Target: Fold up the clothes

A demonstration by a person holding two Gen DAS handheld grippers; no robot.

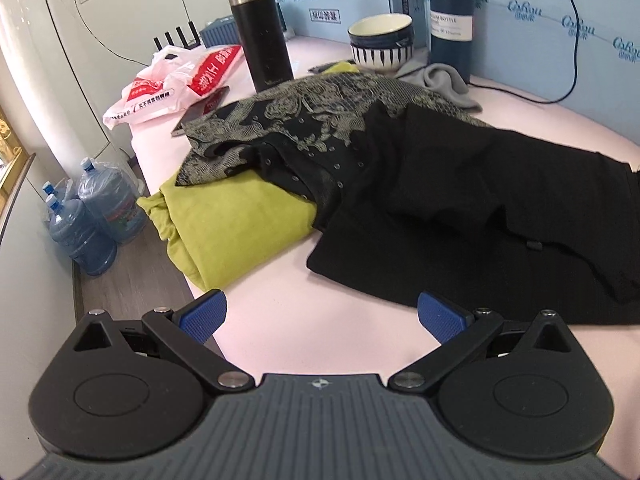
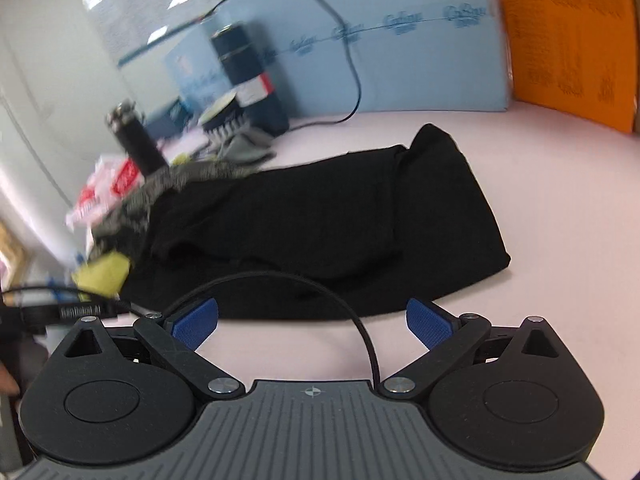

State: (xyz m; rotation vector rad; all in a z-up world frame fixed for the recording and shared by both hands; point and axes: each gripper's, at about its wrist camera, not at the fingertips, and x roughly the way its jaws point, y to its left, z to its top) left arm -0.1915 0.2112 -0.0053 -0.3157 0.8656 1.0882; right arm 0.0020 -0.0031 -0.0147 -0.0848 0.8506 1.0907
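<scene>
A black garment (image 1: 480,216) lies spread on the pale pink table (image 1: 320,320), partly folded over itself. Its left part overlaps a grey-and-black patterned garment (image 1: 304,120), which rests on a folded yellow-green cloth (image 1: 232,224). My left gripper (image 1: 322,316) stands open just short of the black garment's near edge, nothing between its blue pads. In the right wrist view the same black garment (image 2: 340,220) lies ahead. My right gripper (image 2: 312,322) is open wide at its near edge, holding nothing. A black cable (image 2: 360,320) arcs over the gap.
At the back stand a black thermos (image 1: 260,32), a striped bowl (image 1: 380,40), a dark blue bottle (image 1: 450,20) and a grey cloth (image 1: 444,84). A red-and-white plastic bag (image 1: 172,84) lies at the table's left end. Water jugs (image 1: 88,220) stand on the floor. A blue foam wall (image 2: 400,40) and an orange board (image 2: 568,40) border the table.
</scene>
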